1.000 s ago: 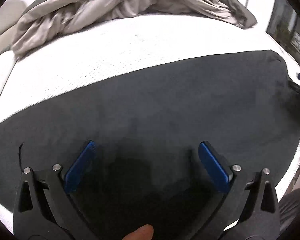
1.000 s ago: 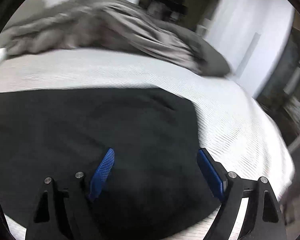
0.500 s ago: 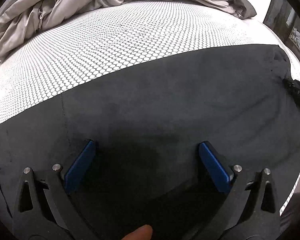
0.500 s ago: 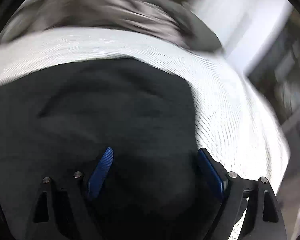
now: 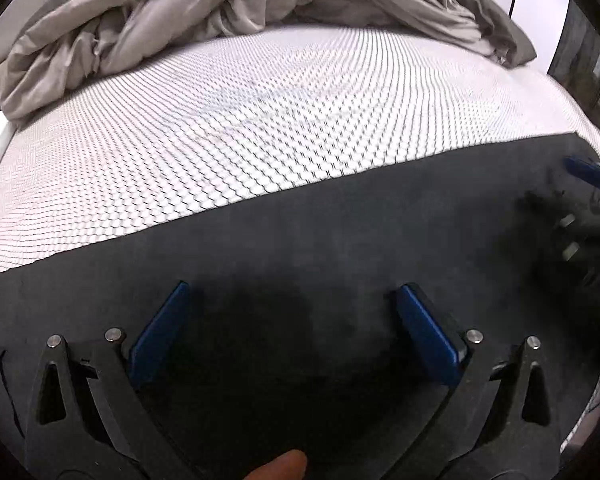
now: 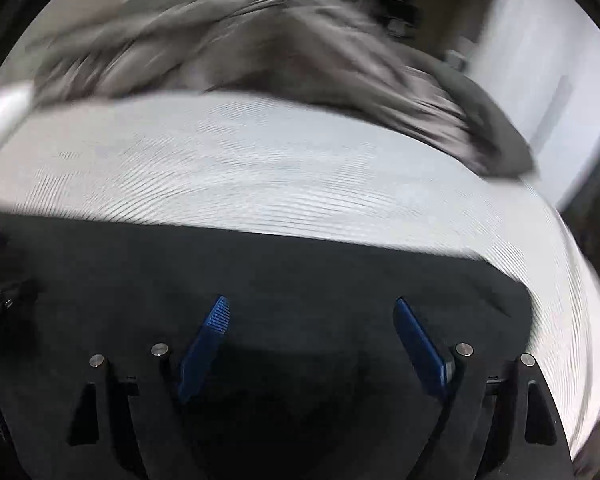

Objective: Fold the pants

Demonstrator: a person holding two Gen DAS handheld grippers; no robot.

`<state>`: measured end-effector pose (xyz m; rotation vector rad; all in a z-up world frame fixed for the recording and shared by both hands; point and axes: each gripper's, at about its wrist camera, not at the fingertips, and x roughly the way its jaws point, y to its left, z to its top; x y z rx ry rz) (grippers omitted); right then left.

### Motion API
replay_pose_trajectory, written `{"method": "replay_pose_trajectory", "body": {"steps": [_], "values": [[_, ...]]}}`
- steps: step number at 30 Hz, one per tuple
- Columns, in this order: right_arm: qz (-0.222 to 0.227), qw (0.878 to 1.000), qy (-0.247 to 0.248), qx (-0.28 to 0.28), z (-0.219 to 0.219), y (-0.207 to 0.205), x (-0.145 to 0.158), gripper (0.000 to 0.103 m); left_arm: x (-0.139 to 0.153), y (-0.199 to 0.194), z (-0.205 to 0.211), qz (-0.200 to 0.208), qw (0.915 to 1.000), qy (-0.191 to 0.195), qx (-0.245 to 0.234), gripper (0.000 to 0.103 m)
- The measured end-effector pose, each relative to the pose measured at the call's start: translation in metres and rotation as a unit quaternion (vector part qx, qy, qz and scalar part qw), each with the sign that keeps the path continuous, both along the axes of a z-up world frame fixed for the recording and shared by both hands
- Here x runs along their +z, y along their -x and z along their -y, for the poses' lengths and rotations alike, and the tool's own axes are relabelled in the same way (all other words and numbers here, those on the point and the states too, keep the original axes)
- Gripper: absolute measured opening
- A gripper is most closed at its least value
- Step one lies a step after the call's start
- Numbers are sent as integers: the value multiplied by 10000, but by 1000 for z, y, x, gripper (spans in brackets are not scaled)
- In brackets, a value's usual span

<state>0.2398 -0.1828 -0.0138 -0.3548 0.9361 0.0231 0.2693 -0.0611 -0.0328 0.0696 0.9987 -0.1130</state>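
Pants (image 5: pixel 340 248) lie flat as one dark panel on the mattress (image 5: pixel 260 120); left gripper (image 5: pixel 292 328) and right gripper (image 6: pixel 312 336) spread, empty; final folds apparently pending

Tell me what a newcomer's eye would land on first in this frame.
The black pants spread flat across the near half of the white mattress. Next, the open left gripper and right gripper, blue fingers over the cloth. A crumpled grey duvet lies at the far edge.
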Motion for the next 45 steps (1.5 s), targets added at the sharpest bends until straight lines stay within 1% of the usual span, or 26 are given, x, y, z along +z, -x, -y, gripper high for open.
{"method": "replay_pose_trajectory", "body": {"steps": [2, 3, 5, 6, 7, 9, 10, 11, 12, 14, 16, 18, 20, 22, 24, 25, 28, 30, 32, 33, 34, 35, 37, 40, 43, 45], "values": [[-310, 9985, 135, 436, -26, 5, -21, 70, -9, -2, -2, -133, 9998, 128, 47, 103], [-421, 9977, 159, 514, -33, 9, -29, 70, -11, -3, -4, -150, 9996, 219, 65, 103], [-414, 9987, -29, 308, -16, 3, -33, 70, -11, -1, -8, -151, 9993, 341, 32, 103], [-258, 9992, 240, -171, 7, -3, -32, 70, -11, 1, -8, -148, 9993, 336, 27, 103], [-69, 9947, 702, -745, 31, -4, -30, 70, -10, 1, -9, -143, 9993, 351, 42, 103], [65, 9775, 1233, -1710, 79, -20, -37, 70, -11, 3, -10, -141, 9991, 393, 24, 103], [-2, 9721, 993, -2127, 109, -20, -38, 70, -11, 3, -9, -142, 9992, 384, 8, 103], [-36, 9699, 526, -2377, 130, -18, -37, 70, -11, 4, -8, -145, 9992, 369, -2, 103], [50, 9695, 98, -2447, 141, -14, -31, 70, -11, -1, -10, -154, 9992, 361, 2, 103], [166, 9710, 271, -2368, 135, -10, -22, 66, -10, -5, -10, -144, 9993, 344, 74, 102], [341, 9743, 489, -2170, 116, -5, -7, 65, -3, -5, -5, -56, 9987, 502, 96, 102], [580, 9781, 353, -1967, 109, -7, 7, 65, 0, -12, -4, -16, 9979, 640, 78, 102], [681, 9837, -91, -1661, 87, -5, 20, 65, -4, -15, -2, -66, 9978, 643, 124, 102], [501, 9904, -525, -1179, 60, -7, 18, 65, -11, -17, 4, -93, 9987, 455, 215, 102], [192, 9953, -632, -705, 25, -14, 1, 65, -13, -17, 8, -44, 9992, 327, 239, 102], [-58, 9977, -465, -480, 5, -22, -13, 65, -13, -17, 10, -38, 9993, 298, 231, 102], [-387, 9992, 91, -18, -38, -21, -42, 65, -14, -19, 7, -79, 9987, 439, 237, 102], [-291, 9990, 233, -234, -25, -27, -45, 66, -15, -19, 5, -82, 9986, 474, 227, 102], [-211, 9951, 351, -898, 13, -24, -39, 66, -15, -19, 5, -84, 9989, 432, 179, 102], [-161, 9899, 503, -1316, 36, -30, -40, 66, -16, -19, 5, -85, 9990, 415, 146, 102], [-124, 9803, 715, -1837, 64, -33, -41, 66, -15, -19, 6, -84, 9990, 421, 114, 102], [-93, 9713, 743, -2257, 92, -36, -41, 65, -15, -20, 7, -87, 9990, 432, 73, 102], [-70, 9679, -43, -2512, 124, -29, -35, 65, -15, -18, 7, -91, 9992, 387, 80, 102], [71, 9725, -42, -2330, 110, -16, -16, 65, -5, -16, 14, 23, 9987, 507, 35, 102], [63, 9823, -882, -1653, 72, 3, 4, 66, -4, -15, 36, 61, 9981, 569, -245, 102], [-153, 9889, -1149, -926, 41, 12, 4, 67, -14, -18, 45, -48, 9989, 384, -263, 103]]}}
